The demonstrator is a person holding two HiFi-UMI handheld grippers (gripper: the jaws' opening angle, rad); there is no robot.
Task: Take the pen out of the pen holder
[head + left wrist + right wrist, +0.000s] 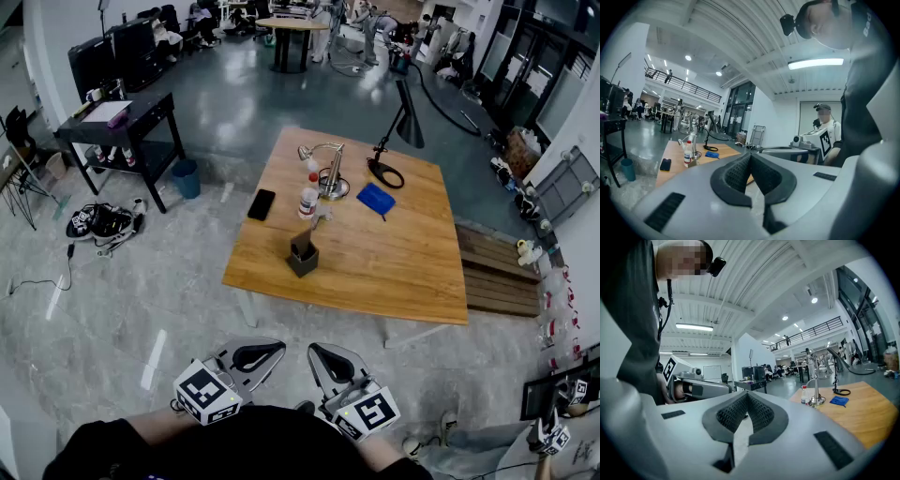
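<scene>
A dark square pen holder (302,257) stands near the front left of the wooden table (403,272), with a pen (316,223) sticking up out of it. Both grippers are low in the head view, close to my body and well short of the table. My left gripper (258,356) is shut with nothing in it; its pads meet at the tip in the left gripper view (751,157). My right gripper (330,359) is likewise shut and empty (746,395). Neither touches the holder.
Behind the holder stand a plastic bottle (307,197) and a silver lamp (328,173). Also on the table are a black phone (262,204), a blue cloth (376,199) and a black desk lamp (401,131). A dark side table (117,131) stands far left.
</scene>
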